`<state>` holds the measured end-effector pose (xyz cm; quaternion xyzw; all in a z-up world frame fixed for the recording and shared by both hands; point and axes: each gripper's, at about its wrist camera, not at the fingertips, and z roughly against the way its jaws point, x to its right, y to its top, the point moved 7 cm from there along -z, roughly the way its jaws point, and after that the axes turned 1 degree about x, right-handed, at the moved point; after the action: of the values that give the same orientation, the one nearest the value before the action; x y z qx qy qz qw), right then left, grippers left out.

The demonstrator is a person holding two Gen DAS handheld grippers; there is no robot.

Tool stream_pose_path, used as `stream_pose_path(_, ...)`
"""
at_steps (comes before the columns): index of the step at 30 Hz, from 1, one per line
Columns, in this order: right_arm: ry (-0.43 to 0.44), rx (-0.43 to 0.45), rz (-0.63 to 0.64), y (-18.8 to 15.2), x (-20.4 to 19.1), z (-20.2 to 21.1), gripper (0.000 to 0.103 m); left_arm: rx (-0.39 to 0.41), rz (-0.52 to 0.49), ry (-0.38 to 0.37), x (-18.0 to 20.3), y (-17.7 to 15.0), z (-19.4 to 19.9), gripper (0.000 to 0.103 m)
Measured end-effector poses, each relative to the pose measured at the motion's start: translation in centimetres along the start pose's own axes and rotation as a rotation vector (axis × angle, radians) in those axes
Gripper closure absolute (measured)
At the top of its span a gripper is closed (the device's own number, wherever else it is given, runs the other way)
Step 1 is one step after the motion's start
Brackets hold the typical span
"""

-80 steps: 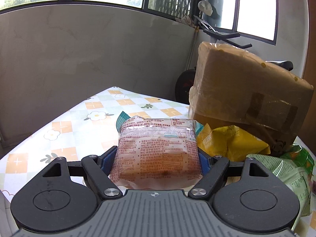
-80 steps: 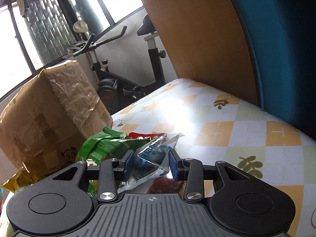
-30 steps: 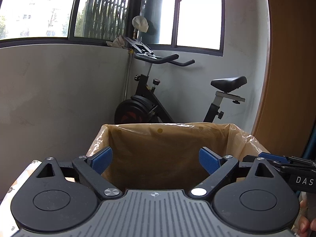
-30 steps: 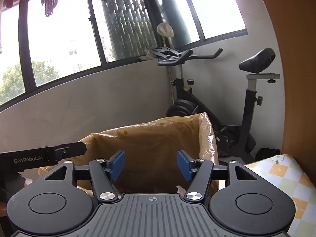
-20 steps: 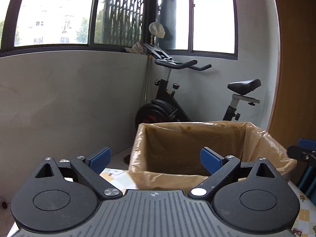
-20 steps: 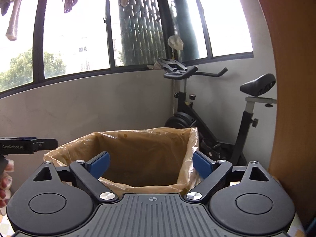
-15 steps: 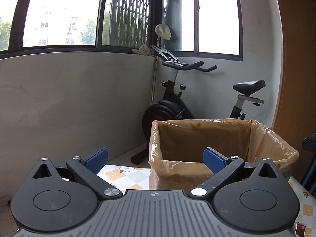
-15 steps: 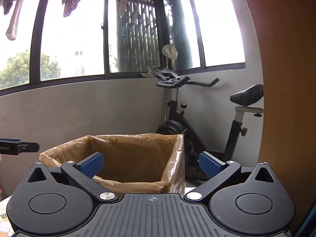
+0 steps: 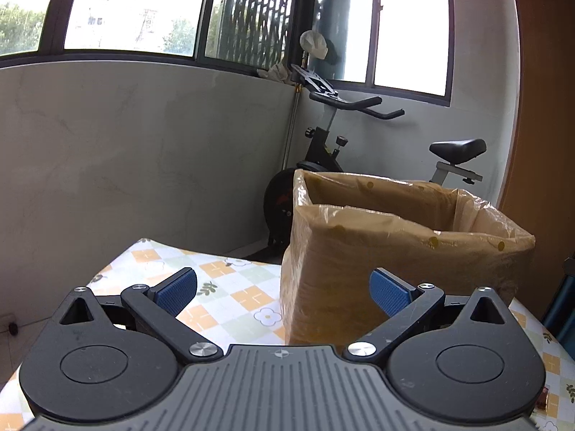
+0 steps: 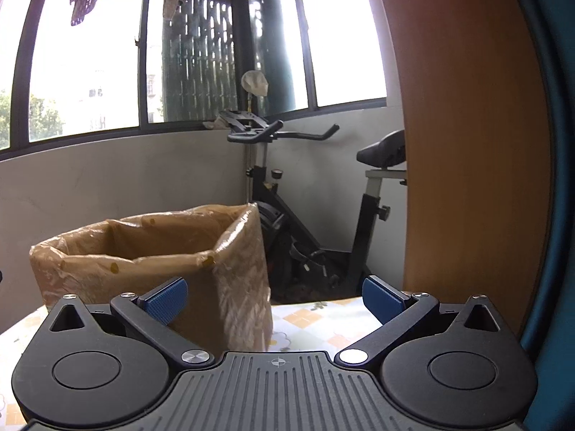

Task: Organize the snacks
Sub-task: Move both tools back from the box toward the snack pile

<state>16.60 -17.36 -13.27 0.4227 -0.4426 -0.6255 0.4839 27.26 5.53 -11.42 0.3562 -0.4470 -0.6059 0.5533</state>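
Fingers wide apart on both sides, nothing between pads: left gripper (image 9: 283,289) empty, right gripper (image 10: 275,296) empty. Landmark: lined cardboard box (image 9: 402,262) on checked tablecloth (image 9: 215,287). Box sits ahead and right of left gripper; ahead and left of right gripper (image 10: 151,269). Both near box, neither plainly nearer. Box mouth open upward, long side running across views. Snacks: none in sight. Box inside hidden behind near wall. Table below cameras blocked by gripper bodies. Small reddish-brown bit at table edge (image 9: 542,397), far right of box, cut off, unclear.
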Motion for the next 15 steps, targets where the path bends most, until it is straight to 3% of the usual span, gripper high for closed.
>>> stream_pose_path(9,-0.073,-0.176,0.056,-7.0,3.2,-0.4,0.000,-0.064,0.013,-0.031,0.7,-3.8,-0.6,0.000)
stream_pose_path(15,-0.077,-0.342,0.006,-12.0,4.6,-0.1,0.000,-0.111,0.025,-0.042,1.1,-6.3,-0.8,0.000)
